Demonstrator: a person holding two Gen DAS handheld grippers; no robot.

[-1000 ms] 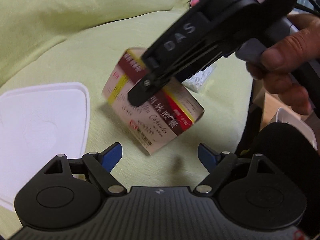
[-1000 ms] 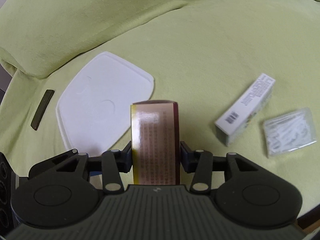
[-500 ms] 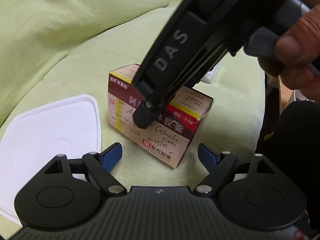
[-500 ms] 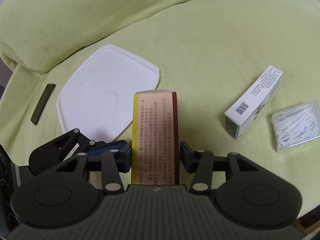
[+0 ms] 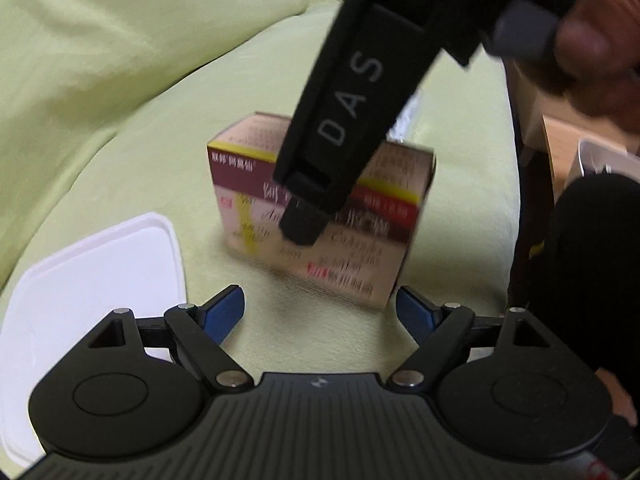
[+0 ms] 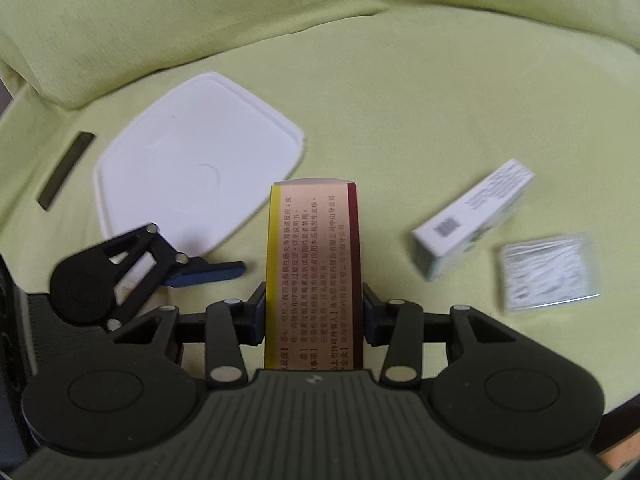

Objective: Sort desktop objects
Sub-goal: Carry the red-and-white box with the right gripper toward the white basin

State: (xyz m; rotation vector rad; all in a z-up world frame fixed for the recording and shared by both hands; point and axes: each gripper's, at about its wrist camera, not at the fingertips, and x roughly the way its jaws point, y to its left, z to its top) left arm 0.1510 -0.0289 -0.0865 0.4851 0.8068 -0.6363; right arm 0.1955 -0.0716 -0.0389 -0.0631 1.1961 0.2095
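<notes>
The right gripper (image 6: 314, 320) is clamping a pink-and-maroon medicine box (image 5: 320, 216) across its narrow sides, its jaws closed flat against the two faces, holding the carton steady as it is being lowered to the green cloth-covered surface (image 6: 400, 100). In the left wrist view the box appears to be sitting upright on or just above the cloth, just beside the white tray lid (image 6: 192, 176), though motion blur is hiding whether its base is fully touching down. The grip near the upper part of the box is leaving the lower half free, which suits setting it down on end.

The left gripper (image 5: 320, 314) is waiting close in front of the box with its jaws spread wide and holding nothing, the blue pads flanking the carton's lower corners, seemingly ready to take it or steady it.

Farther right, a white carton (image 6: 472, 220) and a clear packet of white sticks (image 6: 548, 272) are lying near each other, apparently waiting to be sorted. A dark flat strip (image 6: 66, 176) is resting left of the lid.
</notes>
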